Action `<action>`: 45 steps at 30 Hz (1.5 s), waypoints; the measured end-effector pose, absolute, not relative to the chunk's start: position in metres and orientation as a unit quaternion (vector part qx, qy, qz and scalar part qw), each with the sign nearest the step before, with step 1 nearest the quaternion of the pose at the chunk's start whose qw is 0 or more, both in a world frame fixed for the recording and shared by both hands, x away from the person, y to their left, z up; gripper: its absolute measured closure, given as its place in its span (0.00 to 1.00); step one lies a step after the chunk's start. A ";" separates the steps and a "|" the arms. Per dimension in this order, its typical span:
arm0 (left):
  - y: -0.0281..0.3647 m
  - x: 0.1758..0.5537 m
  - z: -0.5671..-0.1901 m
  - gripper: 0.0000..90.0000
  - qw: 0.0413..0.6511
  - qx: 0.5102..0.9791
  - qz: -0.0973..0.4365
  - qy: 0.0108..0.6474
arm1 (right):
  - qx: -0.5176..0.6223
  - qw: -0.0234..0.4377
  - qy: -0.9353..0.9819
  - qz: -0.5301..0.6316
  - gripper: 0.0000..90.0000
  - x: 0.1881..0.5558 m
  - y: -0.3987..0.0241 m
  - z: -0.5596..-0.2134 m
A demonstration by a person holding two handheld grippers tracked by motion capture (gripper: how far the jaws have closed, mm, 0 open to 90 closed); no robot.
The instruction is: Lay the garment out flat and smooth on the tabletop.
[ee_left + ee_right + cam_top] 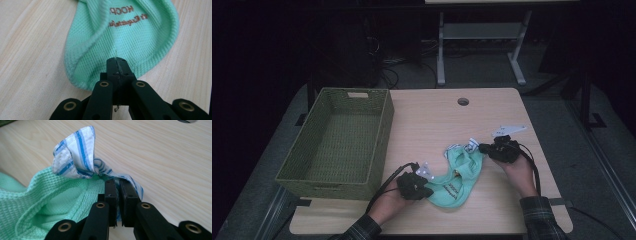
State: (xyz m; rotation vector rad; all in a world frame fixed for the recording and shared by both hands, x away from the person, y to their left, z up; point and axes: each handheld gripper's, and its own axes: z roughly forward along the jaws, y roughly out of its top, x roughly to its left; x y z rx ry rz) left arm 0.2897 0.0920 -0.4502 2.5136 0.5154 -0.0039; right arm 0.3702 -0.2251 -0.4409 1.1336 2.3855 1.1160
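On the pale wooden table (492,200), seen from above, the mint-green knitted garment (459,177) lies between my left tongs (424,186) at seven o'clock and right tongs (484,148) at two o'clock. Left gripper view: jaws clamped on its hem (117,53). Right gripper view: jaws pinched on its blue-striped white collar (75,152).

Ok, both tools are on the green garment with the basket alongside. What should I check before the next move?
1. Left tool shut on the green garment: ok.
2. Right tool shut on the striped trim: ok.
3. Garment spread flat between the tools: not ok, it is bunched and folded on the table.
4. Basket has room inside: ok.
5. Path from garment to basket free of other things: ok.
6. How deep each tool bites into the cloth: cannot tell.
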 end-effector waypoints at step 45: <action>0.076 0.326 -0.413 1.00 0.343 0.918 0.013 0.199 | 0.368 0.071 0.825 0.423 1.00 0.302 -0.237 -0.435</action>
